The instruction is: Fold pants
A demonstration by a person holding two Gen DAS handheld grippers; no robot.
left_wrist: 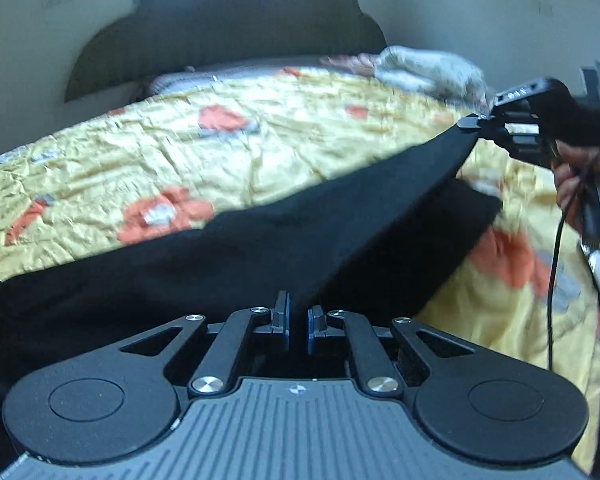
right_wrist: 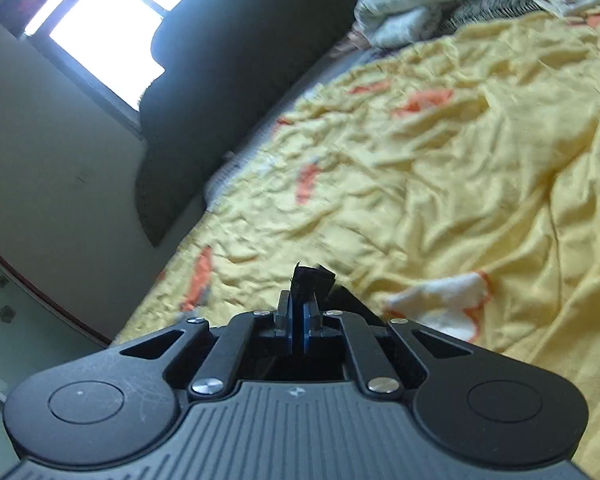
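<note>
The black pants (left_wrist: 284,240) are stretched in the air above a yellow bedspread (left_wrist: 228,144), between my two grippers. My left gripper (left_wrist: 299,320) is shut on the near edge of the pants. My right gripper (left_wrist: 470,122) shows at the right of the left wrist view, shut on a far corner of the pants and pulling it taut. In the right wrist view my right gripper (right_wrist: 299,312) is shut on a small tuft of the black pants (right_wrist: 312,278) that sticks up between its fingers; the rest of the pants is hidden below it.
The bedspread (right_wrist: 440,168) is yellow with orange and grey patches and is wrinkled. A dark scalloped headboard (left_wrist: 228,32) stands against the wall. Crumpled pale cloths (right_wrist: 412,4) lie near the headboard. A bright window (right_wrist: 112,16) is behind it. A cable (left_wrist: 554,280) hangs from the right gripper.
</note>
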